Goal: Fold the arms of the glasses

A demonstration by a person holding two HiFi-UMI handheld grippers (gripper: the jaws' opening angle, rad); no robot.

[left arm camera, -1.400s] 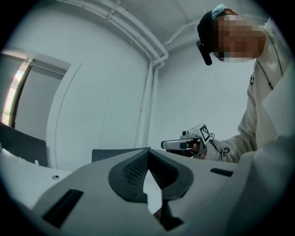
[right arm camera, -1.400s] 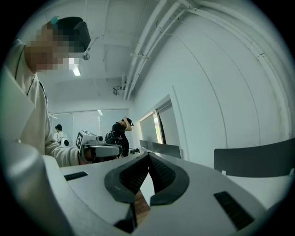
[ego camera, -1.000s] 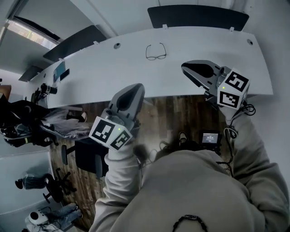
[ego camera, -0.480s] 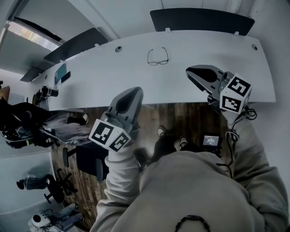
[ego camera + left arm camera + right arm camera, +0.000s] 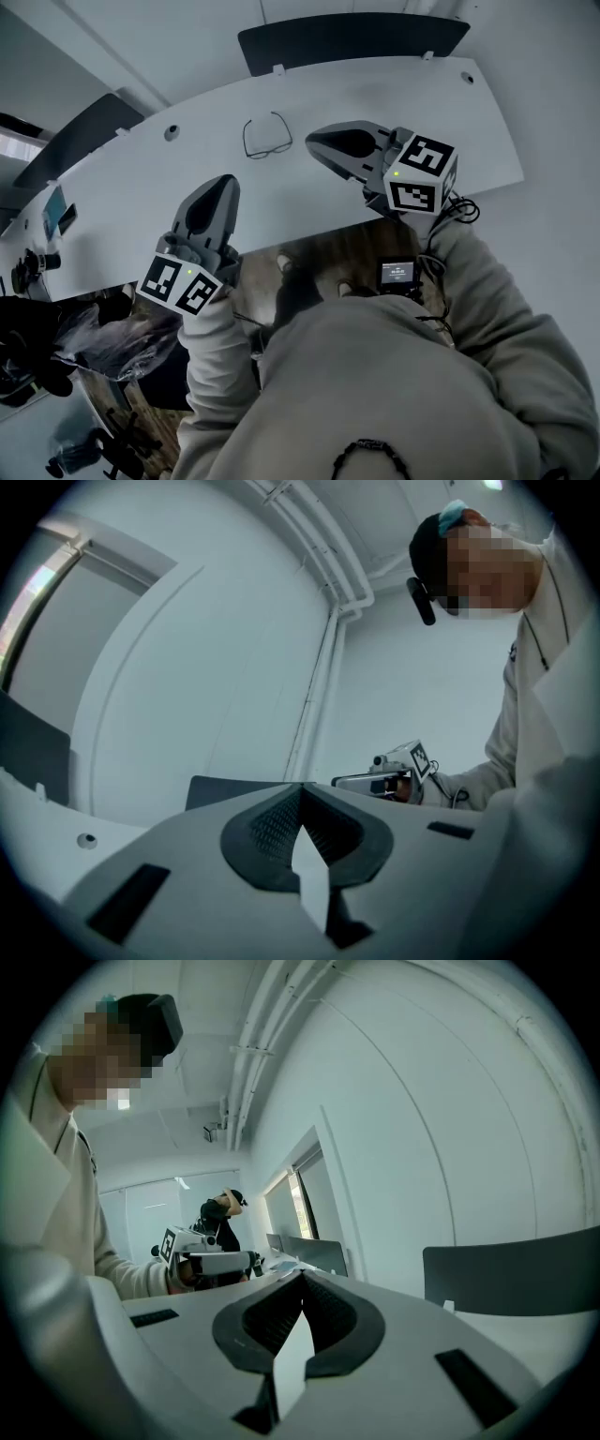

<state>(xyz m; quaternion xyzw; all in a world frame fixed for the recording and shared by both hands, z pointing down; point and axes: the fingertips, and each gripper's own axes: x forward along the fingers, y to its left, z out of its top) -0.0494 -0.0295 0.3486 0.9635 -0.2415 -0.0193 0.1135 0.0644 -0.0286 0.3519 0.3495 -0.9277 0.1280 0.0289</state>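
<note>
A pair of thin dark-framed glasses [image 5: 267,137] lies on the white table [image 5: 169,178] with its arms spread, seen only in the head view. My left gripper [image 5: 223,180] hovers over the table's near edge, below and left of the glasses, jaws shut and empty. My right gripper [image 5: 313,141] is shut too, its tip a short way right of the glasses, apart from them. In the left gripper view my left gripper's [image 5: 298,810] pads meet, and my right gripper [image 5: 375,782] shows beyond. The right gripper view shows my right gripper [image 5: 300,1290] shut, with my left gripper [image 5: 217,1262] opposite.
A dark panel [image 5: 352,36] stands along the table's far edge, another [image 5: 80,131] at the left. Wooden floor and a small device with a screen [image 5: 397,274] lie below the near edge. A second person [image 5: 220,1215] stands far off in the right gripper view.
Both grippers have moved forward over the table toward the glasses. The right tip now sits close beside the glasses; the left has come over the table's near edge. The view has shifted as well.
</note>
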